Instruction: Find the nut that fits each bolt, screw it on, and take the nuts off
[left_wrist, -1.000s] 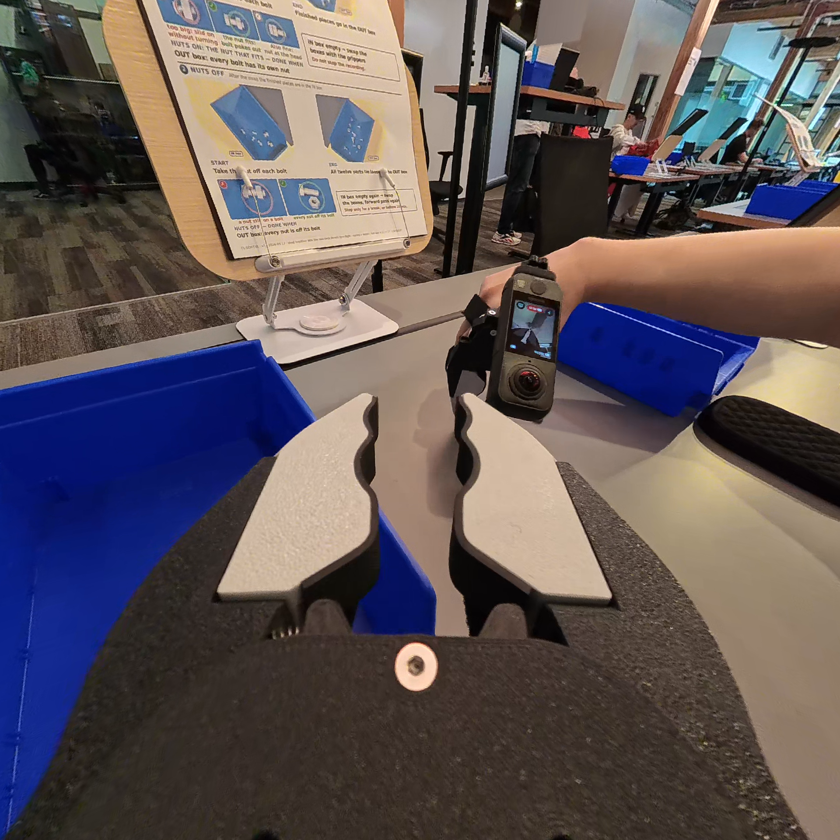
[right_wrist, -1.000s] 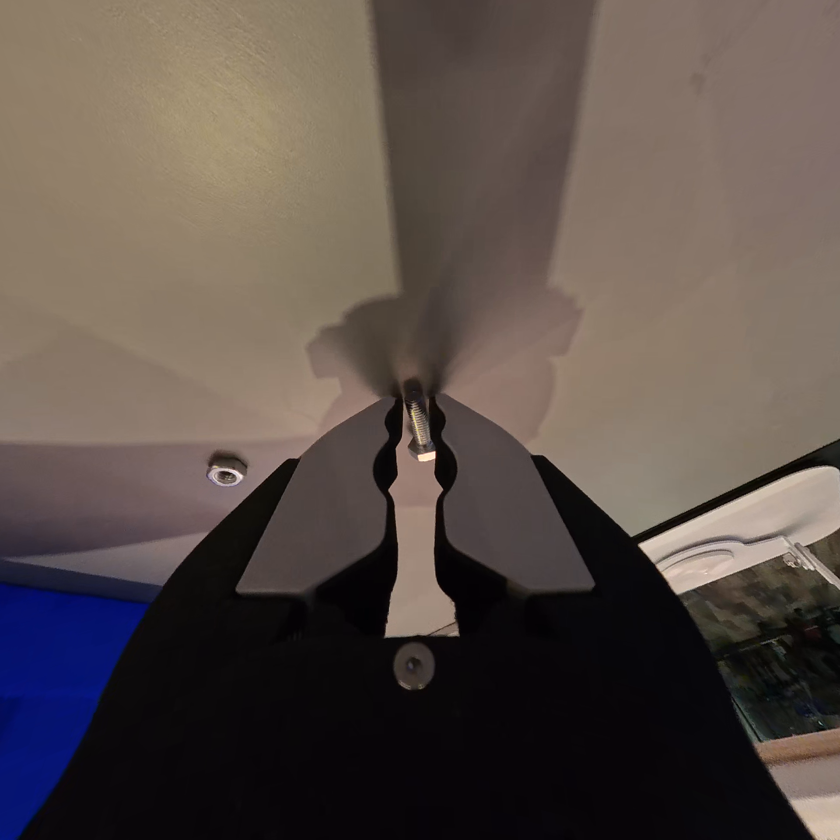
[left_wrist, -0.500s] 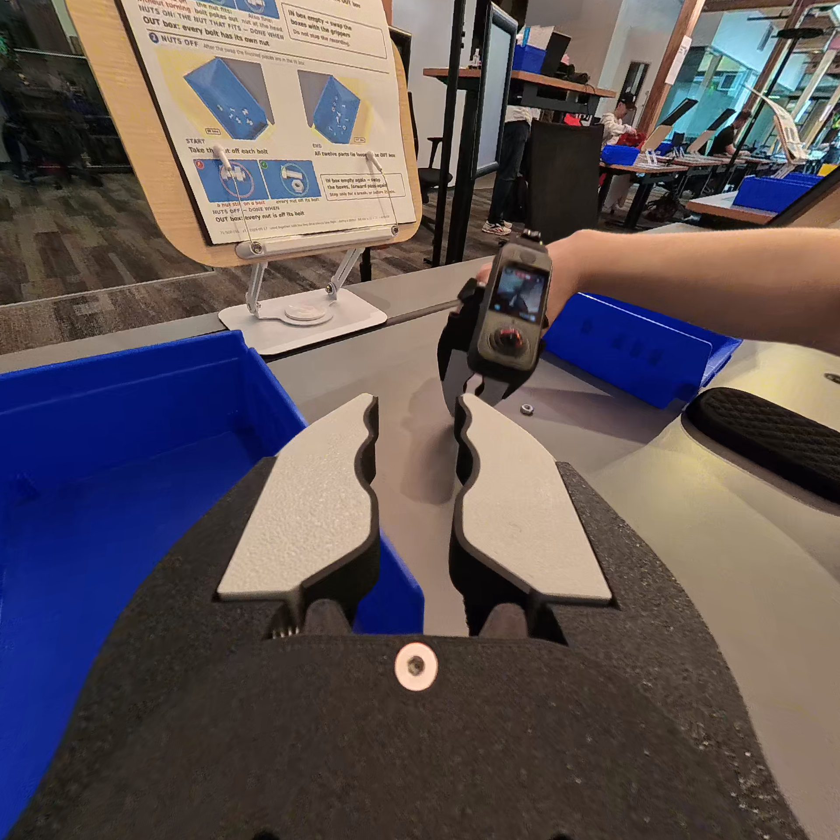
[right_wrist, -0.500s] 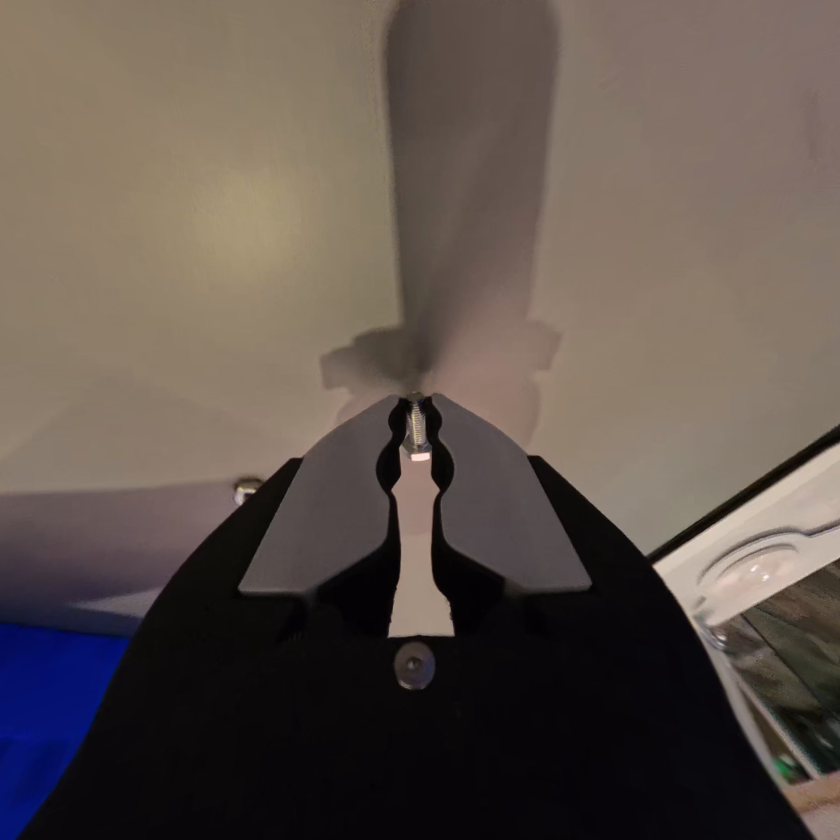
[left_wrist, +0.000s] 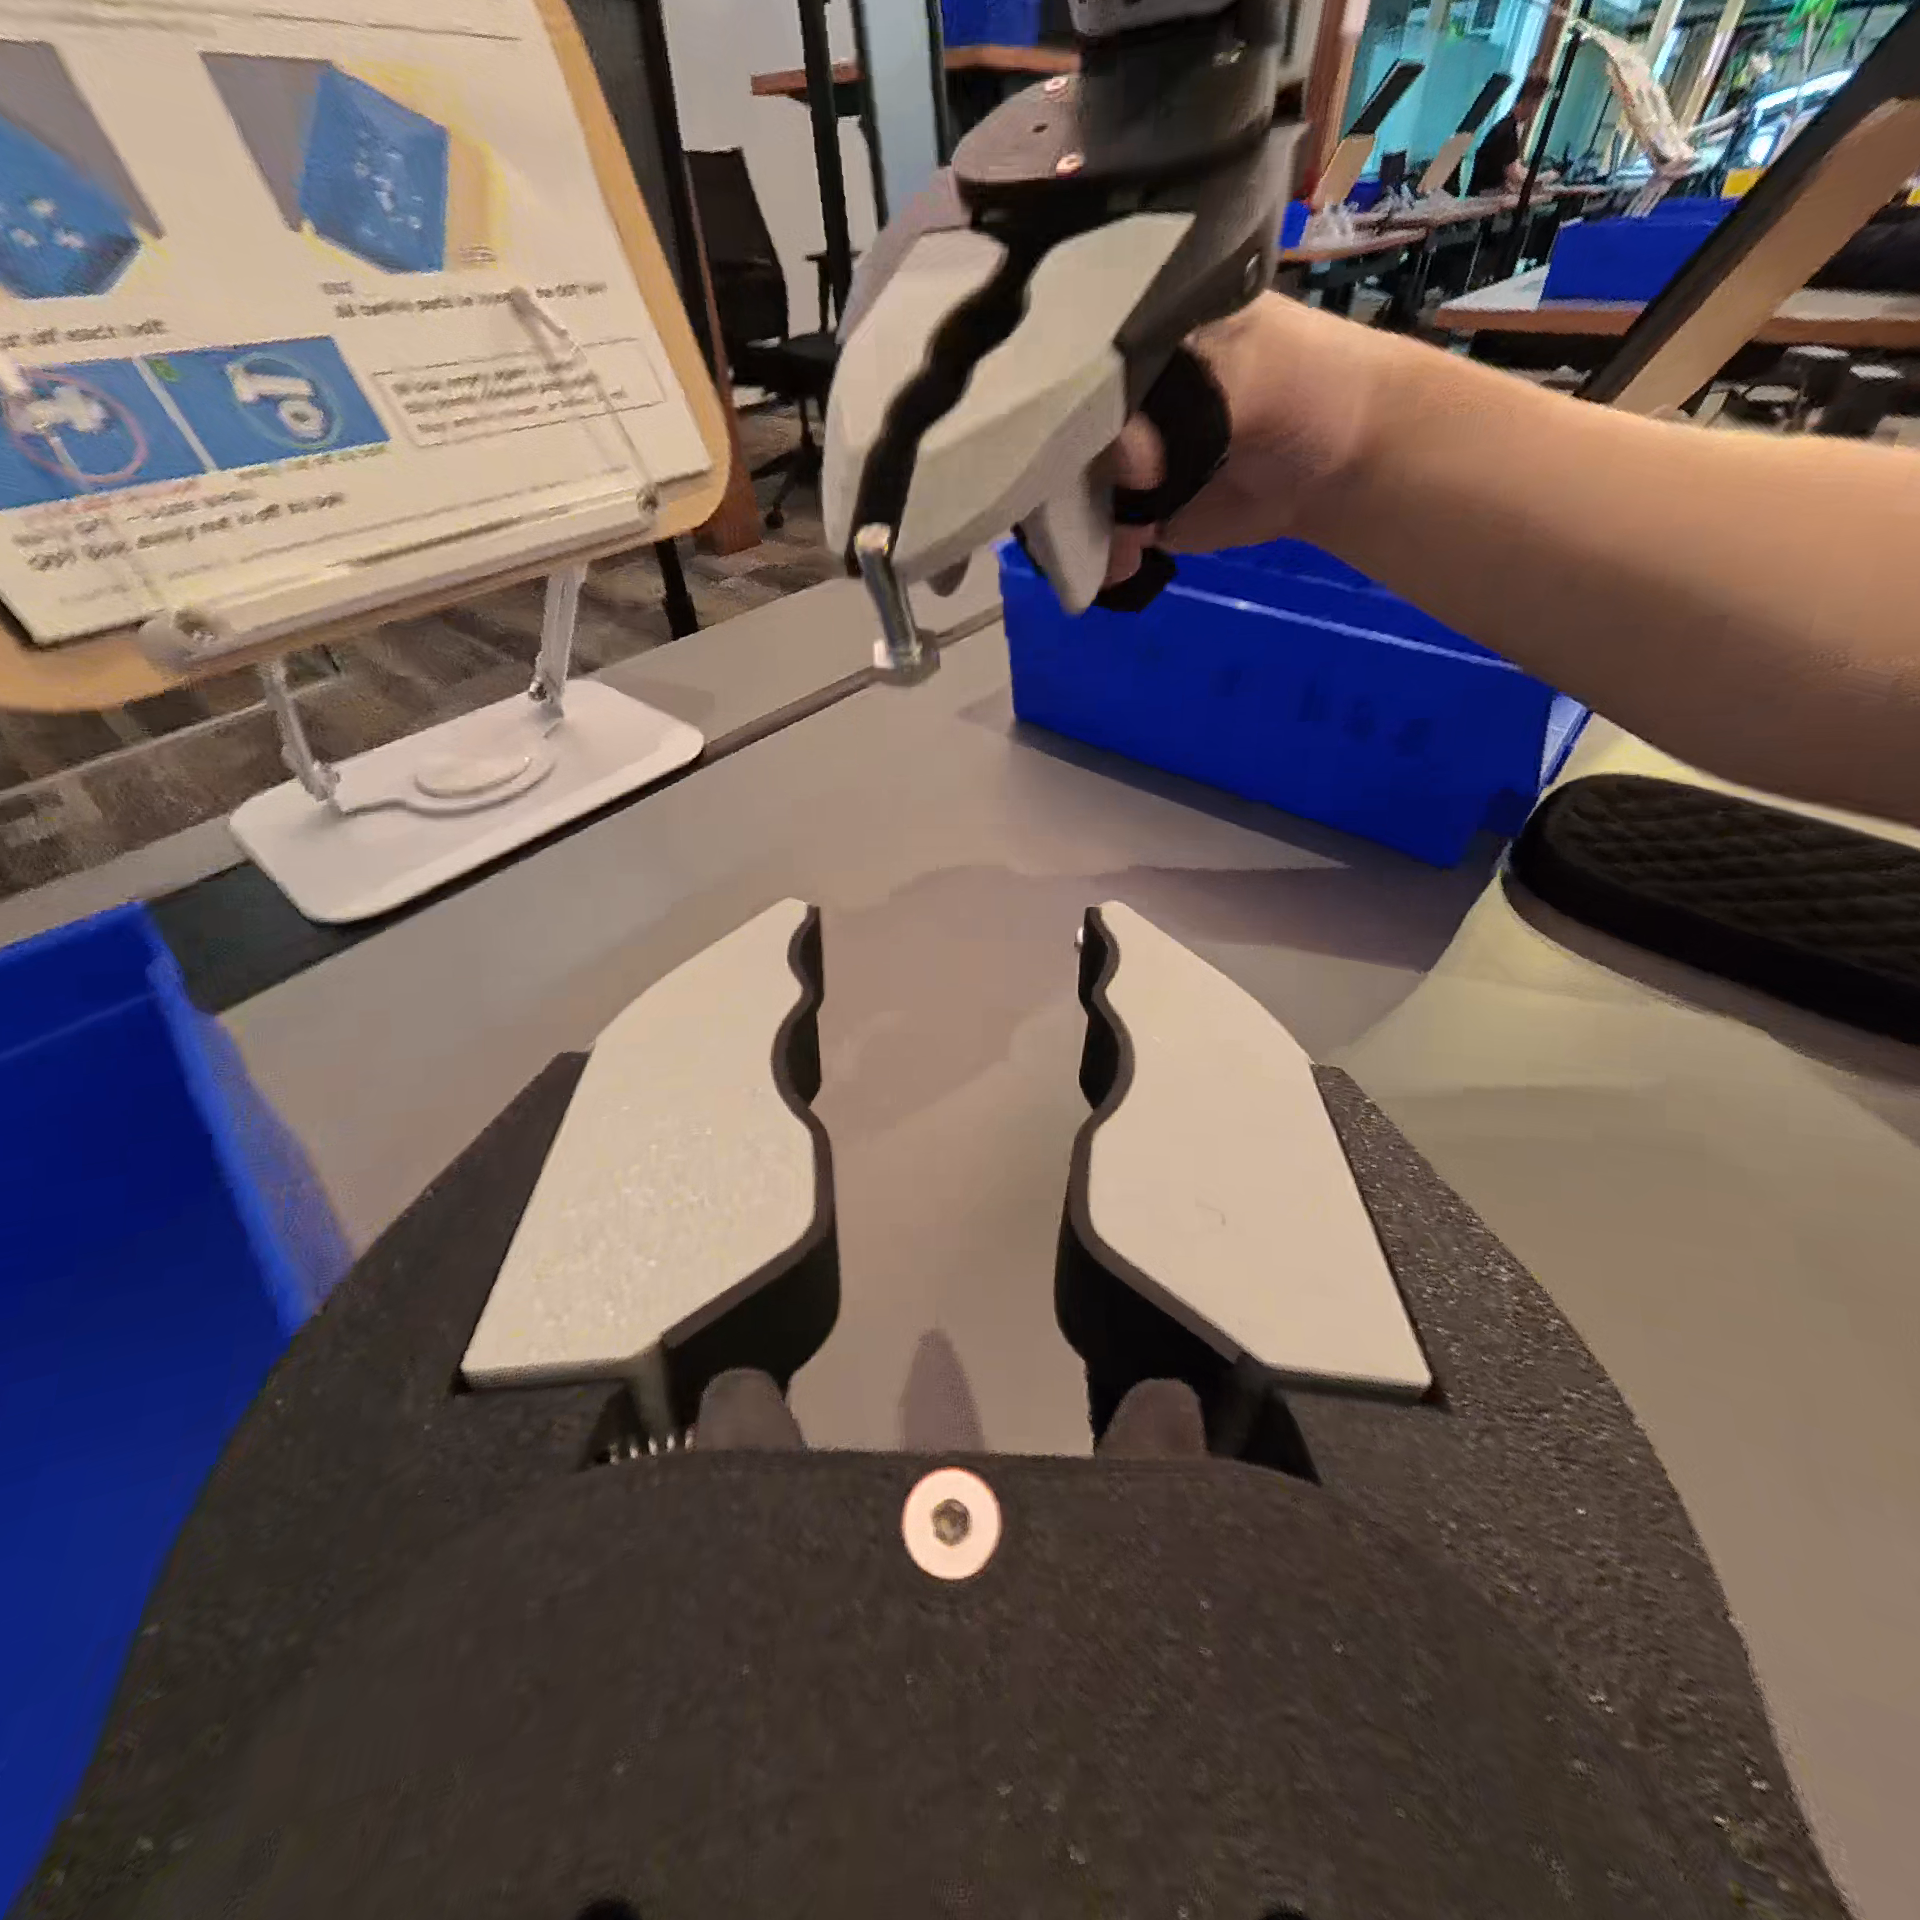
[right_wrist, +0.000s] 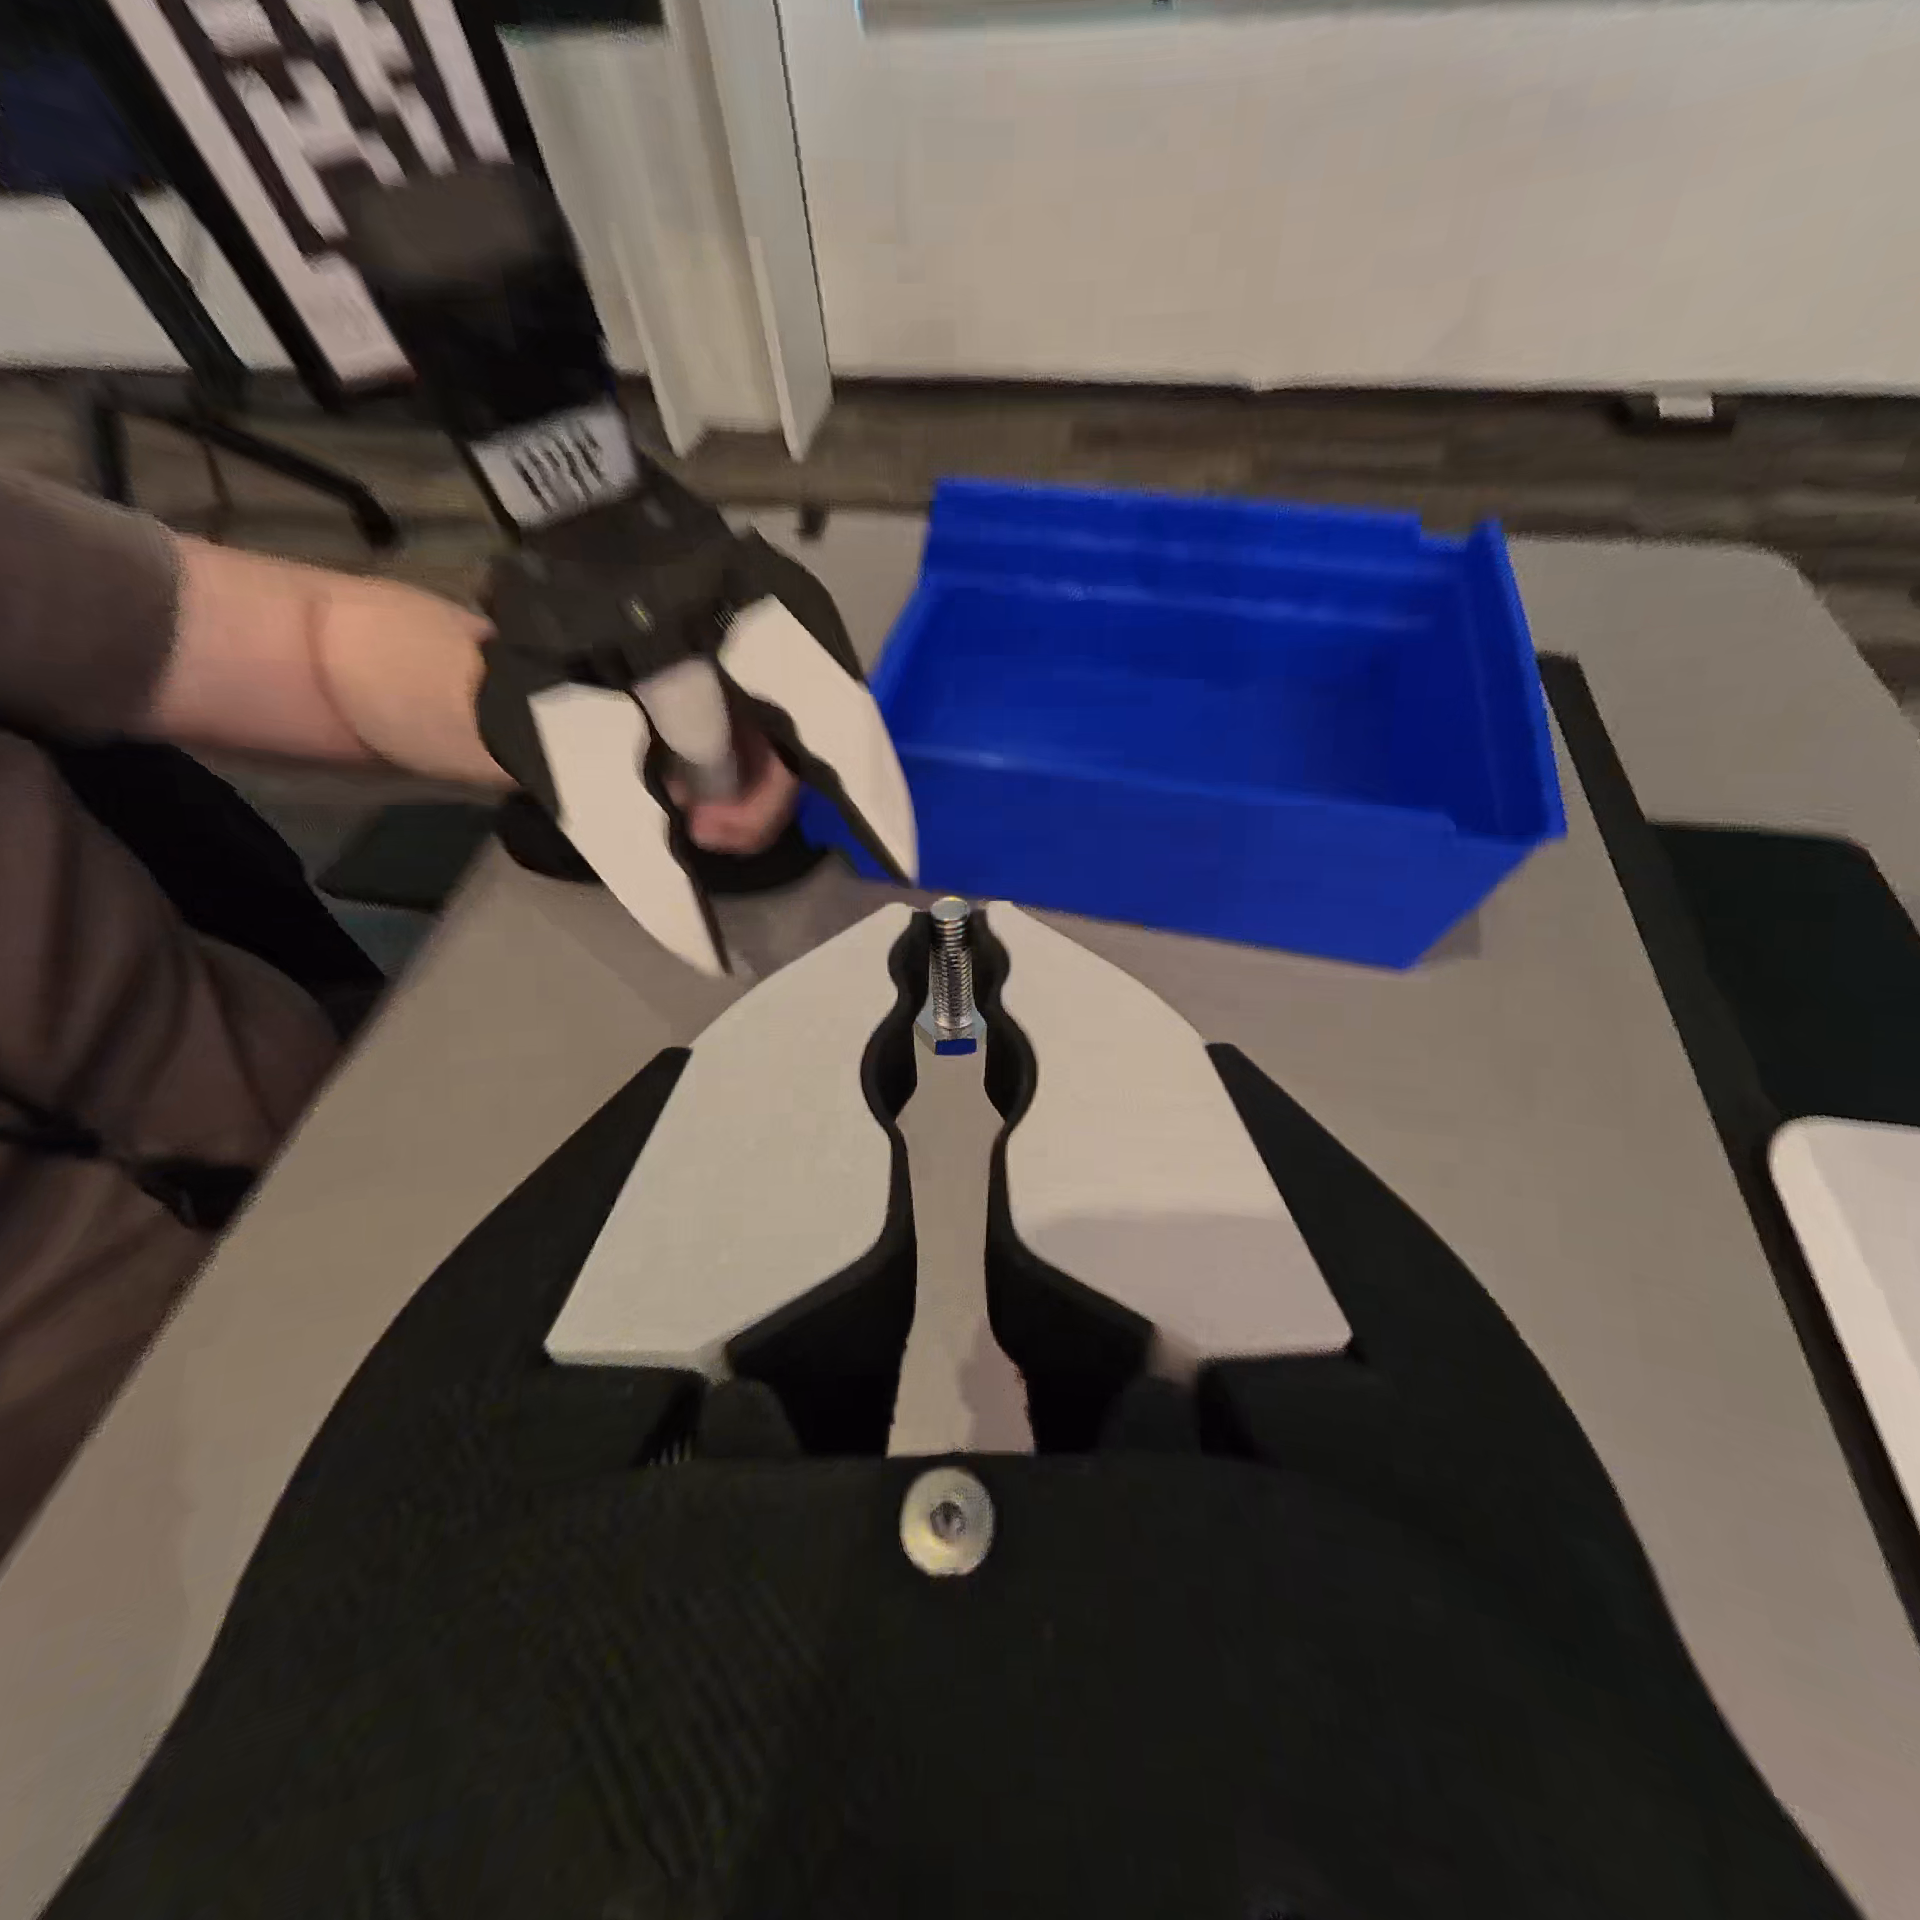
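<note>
The right gripper (right_wrist: 948, 914), a black body with two pale grey scalloped fingers, is clamped on a small silver hex-head bolt (right_wrist: 950, 982). The bolt lies along the fingers, its threaded end poking just past the tips and its hex head sitting in the wider notch behind them. From the left wrist view the same gripper (left_wrist: 868, 540) is raised above the grey tabletop (left_wrist: 1039, 810), tilted down and toward the left, and the bolt (left_wrist: 891, 603) hangs from its tips with the head lowest, clear of the table.

The left gripper (left_wrist: 948, 925), of the same black and grey build, has its fingers well apart with nothing between them; only bare table shows in the gap. In the right wrist view it (right_wrist: 810, 914) is blurred by motion, held in a hand (right_wrist: 343, 675) with a brown sleeve, its tips close to the bolt's threaded end, though whether they touch it is hard to judge.

A deep blue plastic bin (right_wrist: 1195, 727) stands on the table just beyond the bolt. A second blue plastic bin (left_wrist: 1299, 707) sits under the right forearm (left_wrist: 1610, 582). A white instruction sheet on a wooden board with a white stand (left_wrist: 343, 343) rises at the table's far edge. A black textured pad (left_wrist: 1714, 894) lies at the right.
</note>
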